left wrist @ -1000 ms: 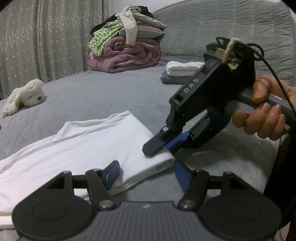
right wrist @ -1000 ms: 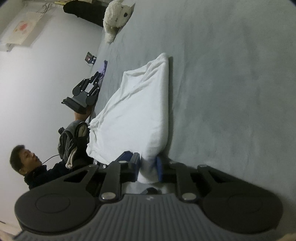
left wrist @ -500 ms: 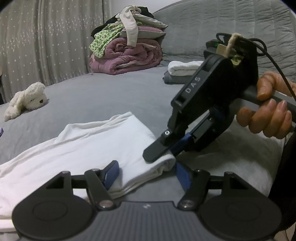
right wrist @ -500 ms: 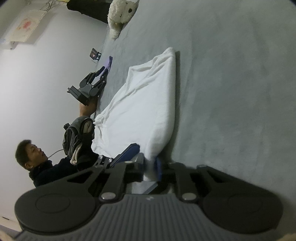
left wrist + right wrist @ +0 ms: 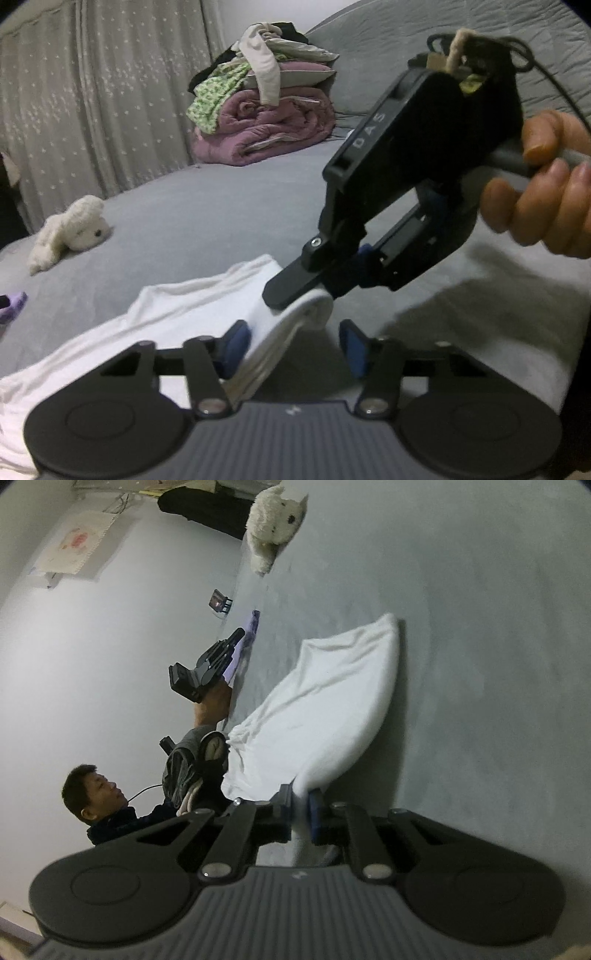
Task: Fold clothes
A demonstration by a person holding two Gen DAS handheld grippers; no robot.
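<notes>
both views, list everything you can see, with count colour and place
garment: 1, white, on the bed, corner pinched
bed: 1, grey cover
plush toy: 1, cream, far left on the bed
laundry pile: 1, purple, green and beige, back of the bed
purple item: 1, bed's left edge
wall picture: 1, pale, on the wall
right gripper: black, blue pads, shut on the garment
left gripper: black, blue pads, open beside the fold
hand: 1, holding the right gripper
</notes>
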